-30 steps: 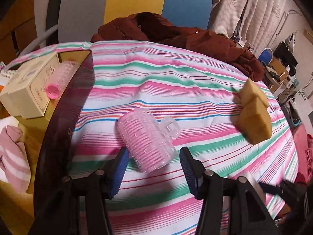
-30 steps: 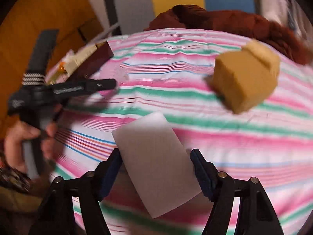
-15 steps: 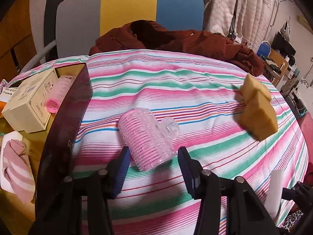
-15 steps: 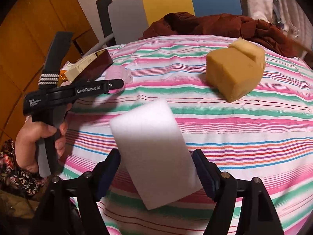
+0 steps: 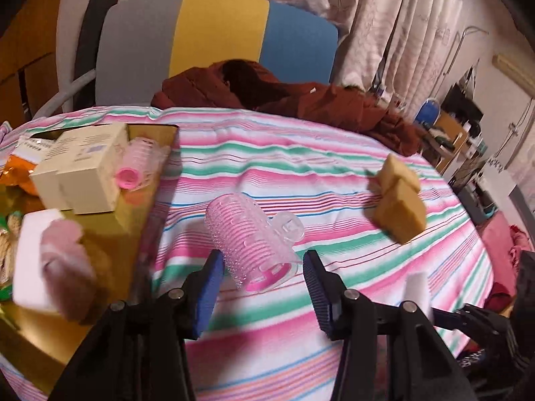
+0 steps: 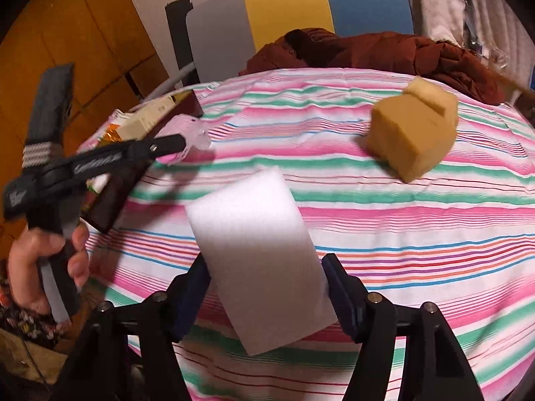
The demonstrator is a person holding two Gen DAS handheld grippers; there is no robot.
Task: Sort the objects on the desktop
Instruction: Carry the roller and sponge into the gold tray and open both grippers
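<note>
Two grippers work over a bench covered by a striped cloth [image 5: 301, 173]. Seen from the left wrist, the left gripper [image 5: 262, 279] has a pink hair roller [image 5: 250, 240] between its blue pads; its jaws have just been closing, the roller's lower end sits against the left pad, and whether the right pad presses it I cannot tell. At nine o'clock from the roller stands a dark-walled box [image 5: 150, 234] holding a cream carton [image 5: 87, 173], a second pink roller [image 5: 137, 163] and a white sponge [image 5: 30, 257]. At two o'clock lies a tan sponge [image 5: 399, 204], well apart. Seen from the right wrist, the right gripper [image 6: 265, 295] clenches a white foam block [image 6: 257, 250], tilted, both pads against its sides; its jaws have just been closing. At ten o'clock a hand [image 6: 36, 267] holds the left gripper's handle. A brown jacket [image 6: 384, 53] lies at twelve o'clock.
</note>
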